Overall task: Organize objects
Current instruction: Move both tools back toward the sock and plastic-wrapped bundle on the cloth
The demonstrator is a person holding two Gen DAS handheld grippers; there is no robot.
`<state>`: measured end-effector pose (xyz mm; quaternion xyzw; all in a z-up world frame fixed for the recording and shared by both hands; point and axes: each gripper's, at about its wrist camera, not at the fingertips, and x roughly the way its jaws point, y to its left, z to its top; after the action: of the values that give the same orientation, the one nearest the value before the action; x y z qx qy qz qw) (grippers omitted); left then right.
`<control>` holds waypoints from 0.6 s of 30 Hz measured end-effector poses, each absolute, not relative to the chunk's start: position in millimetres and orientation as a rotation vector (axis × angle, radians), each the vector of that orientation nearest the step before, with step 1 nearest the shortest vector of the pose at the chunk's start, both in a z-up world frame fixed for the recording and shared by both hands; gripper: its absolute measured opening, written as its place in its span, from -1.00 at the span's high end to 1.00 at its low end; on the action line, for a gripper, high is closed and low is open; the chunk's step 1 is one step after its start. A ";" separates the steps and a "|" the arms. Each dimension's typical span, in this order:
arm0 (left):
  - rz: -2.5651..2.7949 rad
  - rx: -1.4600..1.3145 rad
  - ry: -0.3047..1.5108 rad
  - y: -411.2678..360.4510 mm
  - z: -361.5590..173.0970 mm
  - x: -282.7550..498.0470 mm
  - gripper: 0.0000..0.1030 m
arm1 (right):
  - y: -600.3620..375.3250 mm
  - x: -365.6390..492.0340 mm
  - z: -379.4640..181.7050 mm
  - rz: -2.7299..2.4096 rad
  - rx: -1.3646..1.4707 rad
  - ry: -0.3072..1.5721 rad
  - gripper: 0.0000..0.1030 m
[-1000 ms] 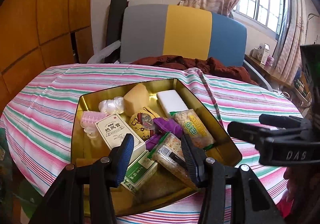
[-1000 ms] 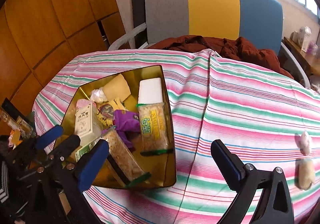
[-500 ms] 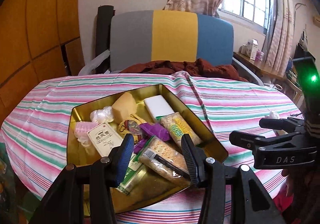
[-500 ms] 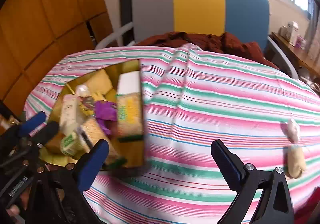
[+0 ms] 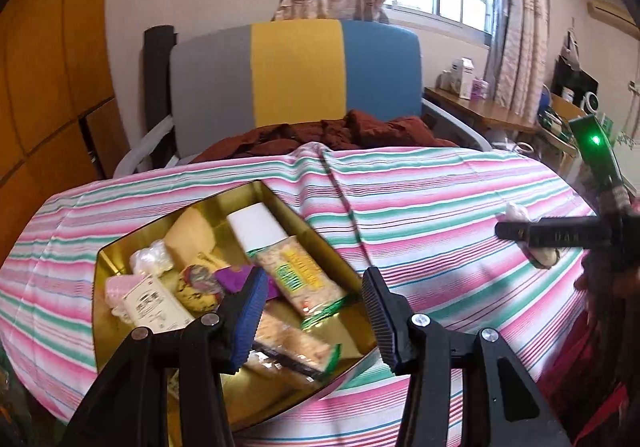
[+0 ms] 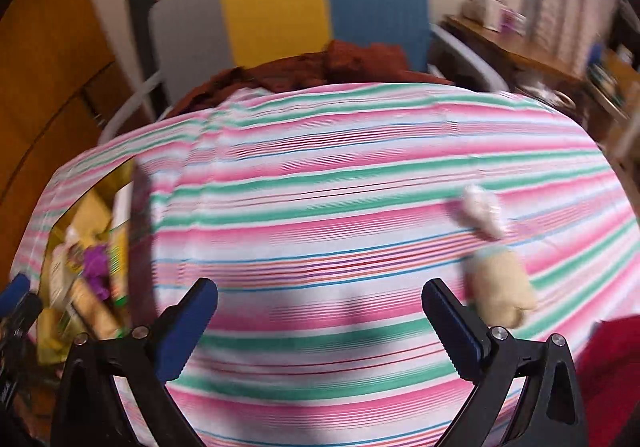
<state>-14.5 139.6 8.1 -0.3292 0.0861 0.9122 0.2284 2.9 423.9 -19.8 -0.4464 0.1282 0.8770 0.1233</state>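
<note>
Nearby, left gripper (image 5: 312, 299) spread over tin (image 5: 120, 251) at cloth's (image 6: 340, 183) left edge; right gripper (image 6: 320, 311) spread, empty, beside beige lump (image 6: 500, 291) near right edge.

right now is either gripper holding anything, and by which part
Nothing is held. The left gripper is open above the gold tin, and the right gripper is open over the striped tablecloth.

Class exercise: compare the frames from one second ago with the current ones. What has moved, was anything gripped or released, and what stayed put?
The right gripper swung rightward, away from the gold tin toward the two loose wrapped items on the striped tablecloth. The left gripper drew back and turned slightly right. Nothing was gripped or released; both grippers stayed open and empty. The tin's contents and the two loose items kept their places.
</note>
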 end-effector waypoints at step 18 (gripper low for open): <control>2.328 -0.917 0.330 218.7 -2.8 -19.9 0.04 | 578.5 35.3 -72.1 2.184 -1.244 0.977 -0.99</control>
<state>-19.9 218.7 -2.8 -0.3462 0.1247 0.8787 0.3041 35.3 578.5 -72.1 -0.4500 0.3535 0.7899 0.2205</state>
